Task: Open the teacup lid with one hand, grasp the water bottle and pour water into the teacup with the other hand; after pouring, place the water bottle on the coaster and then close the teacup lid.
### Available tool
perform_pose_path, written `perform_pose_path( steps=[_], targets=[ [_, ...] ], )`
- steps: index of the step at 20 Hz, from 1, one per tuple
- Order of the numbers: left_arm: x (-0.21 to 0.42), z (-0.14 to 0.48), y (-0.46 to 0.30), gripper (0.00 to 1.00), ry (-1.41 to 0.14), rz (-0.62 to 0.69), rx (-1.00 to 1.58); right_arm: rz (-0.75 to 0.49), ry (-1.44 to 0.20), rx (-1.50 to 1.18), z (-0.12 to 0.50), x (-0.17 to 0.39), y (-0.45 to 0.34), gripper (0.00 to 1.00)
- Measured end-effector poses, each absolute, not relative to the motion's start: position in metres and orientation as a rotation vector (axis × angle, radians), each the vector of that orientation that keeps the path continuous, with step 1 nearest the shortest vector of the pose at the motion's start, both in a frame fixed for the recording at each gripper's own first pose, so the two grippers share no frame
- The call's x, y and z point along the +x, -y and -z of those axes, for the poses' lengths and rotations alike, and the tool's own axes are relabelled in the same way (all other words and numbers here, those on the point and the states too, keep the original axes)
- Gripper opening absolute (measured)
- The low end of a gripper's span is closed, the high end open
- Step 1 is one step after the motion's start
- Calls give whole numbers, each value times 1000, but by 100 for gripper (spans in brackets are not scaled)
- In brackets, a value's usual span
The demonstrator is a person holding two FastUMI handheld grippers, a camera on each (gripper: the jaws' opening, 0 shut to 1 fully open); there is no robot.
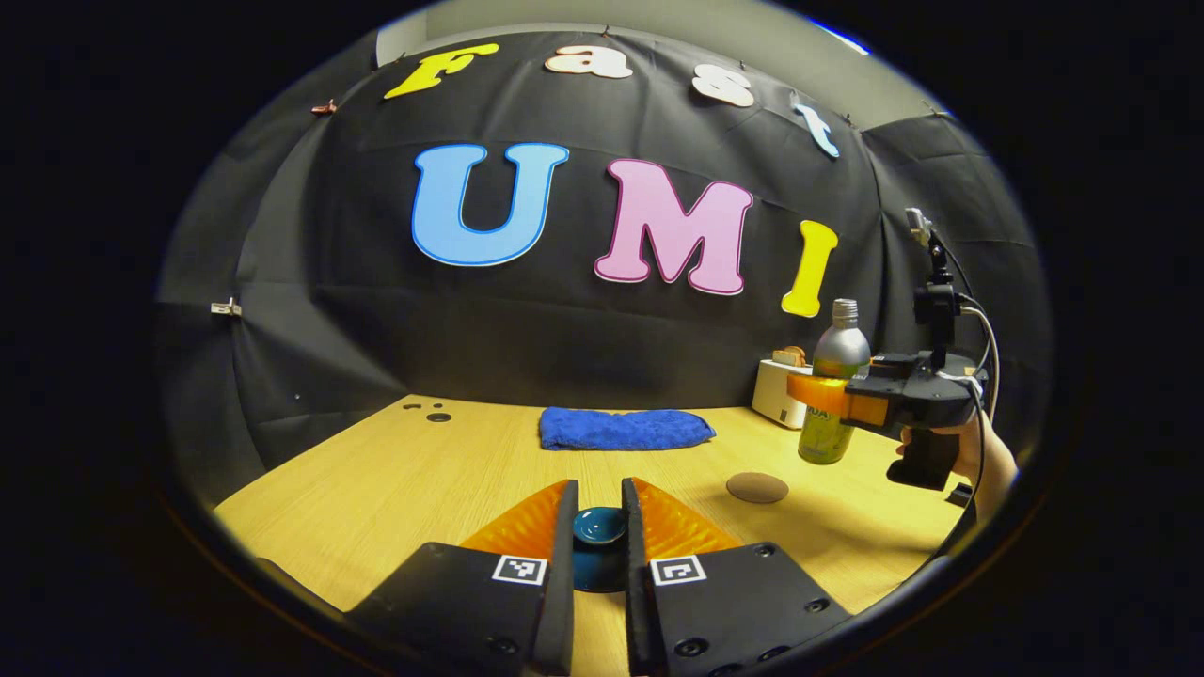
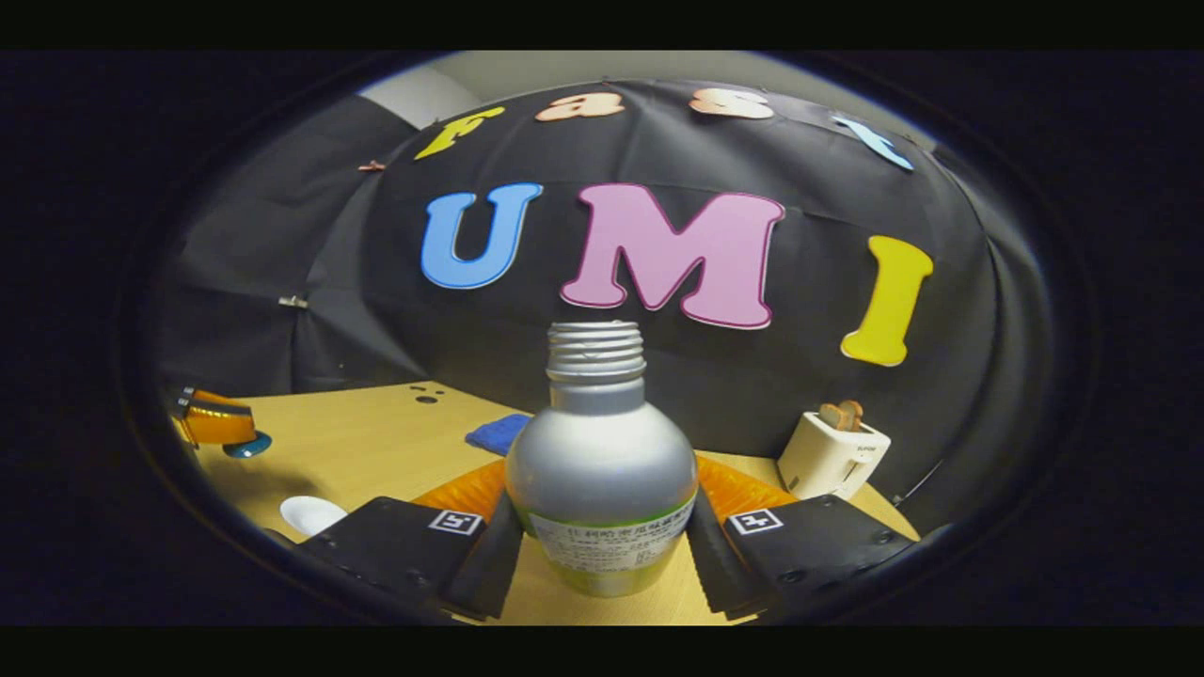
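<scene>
My left gripper [image 1: 599,498] is shut on the teal teacup lid [image 1: 599,527], held above the wooden table [image 1: 395,480]. In the right gripper view, that left gripper [image 2: 214,420] is at the far left with the lid [image 2: 248,445] under its fingers. A white rounded shape [image 2: 312,513] on the table near it may be the teacup, but I cannot tell. My right gripper [image 2: 602,512] is shut on a silver, uncapped water bottle [image 2: 602,470] with a yellow-green label. The bottle [image 1: 832,395] is upright and off the table, right of the round brown coaster [image 1: 757,487].
A folded blue cloth [image 1: 625,428] lies at the back of the table. A white toaster [image 2: 832,453] stands at the back right, near the wall. A person's hand [image 1: 978,461] holds the right gripper. Small dark spots [image 1: 437,416] mark the table's back left.
</scene>
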State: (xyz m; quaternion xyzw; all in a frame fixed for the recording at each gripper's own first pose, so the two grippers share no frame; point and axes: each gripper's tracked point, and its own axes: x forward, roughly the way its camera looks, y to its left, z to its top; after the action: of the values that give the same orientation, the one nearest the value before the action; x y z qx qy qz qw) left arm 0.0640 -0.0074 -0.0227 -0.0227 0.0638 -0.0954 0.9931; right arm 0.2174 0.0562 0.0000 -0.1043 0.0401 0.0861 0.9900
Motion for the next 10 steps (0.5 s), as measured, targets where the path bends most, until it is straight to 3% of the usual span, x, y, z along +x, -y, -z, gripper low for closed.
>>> perform_pose_path(
  steps=[10],
  targets=[
    [68, 31, 24, 26, -134, 225, -83, -216, -115, -129, 69, 277, -51, 80]
  ],
)
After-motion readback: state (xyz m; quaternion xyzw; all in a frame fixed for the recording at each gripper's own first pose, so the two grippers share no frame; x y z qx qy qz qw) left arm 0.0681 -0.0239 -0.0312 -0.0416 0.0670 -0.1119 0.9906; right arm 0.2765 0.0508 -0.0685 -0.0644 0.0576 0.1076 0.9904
